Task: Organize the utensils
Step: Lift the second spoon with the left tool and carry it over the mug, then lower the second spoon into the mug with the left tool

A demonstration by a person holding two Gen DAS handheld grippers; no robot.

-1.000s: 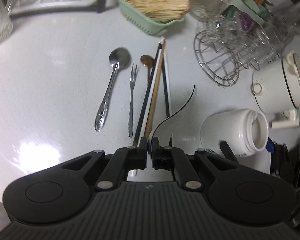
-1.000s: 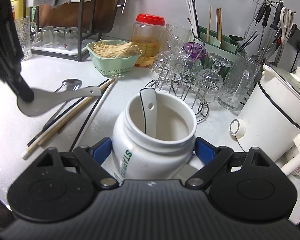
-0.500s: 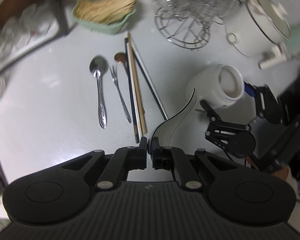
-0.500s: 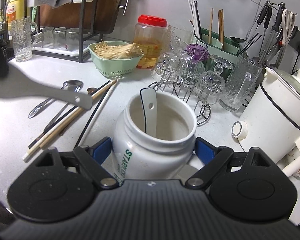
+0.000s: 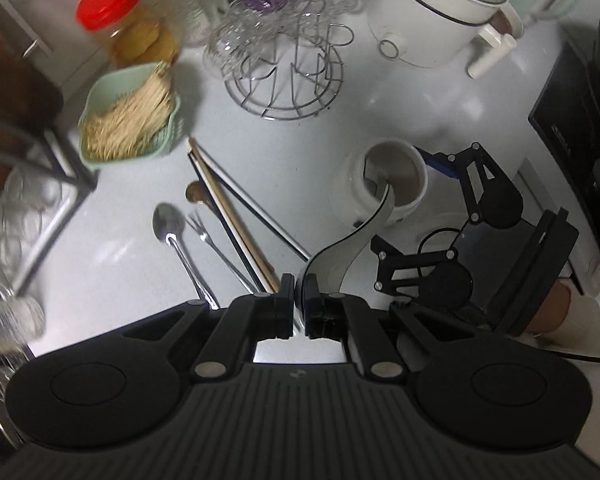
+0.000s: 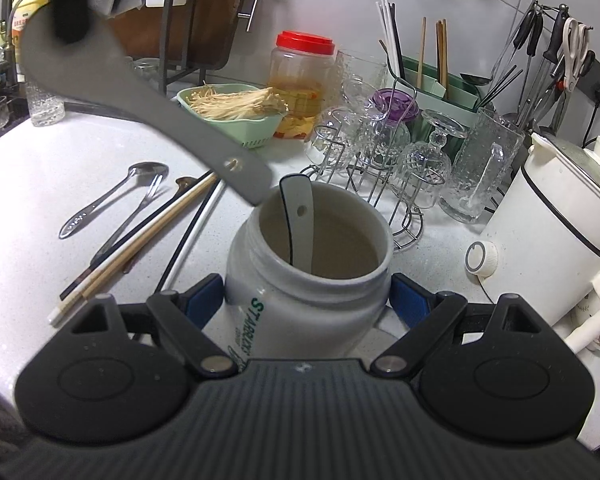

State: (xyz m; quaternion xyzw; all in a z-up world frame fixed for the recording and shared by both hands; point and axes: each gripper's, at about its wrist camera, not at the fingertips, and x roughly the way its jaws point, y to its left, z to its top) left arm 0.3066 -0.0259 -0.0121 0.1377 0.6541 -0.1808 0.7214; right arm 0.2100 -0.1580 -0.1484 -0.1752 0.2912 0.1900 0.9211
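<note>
While the left hand-held gripper pinches a curved white spoon over the jar clasped by the right hand-held gripper, chopsticks lie centre-left on the worktop

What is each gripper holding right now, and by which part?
The left gripper pinches a ceramic spoon at its bowl end, handle tip at the jar's mouth. The right gripper clamps the white jar around its lower body.

Right gripper clamped w/ blue pads on white jar. White spoon stood inside jar, leaning on far rim. Grey spoon hung tilted above, handle tip over rim. Metal spoon, fork, chopsticks lay on counter at left.
</note>
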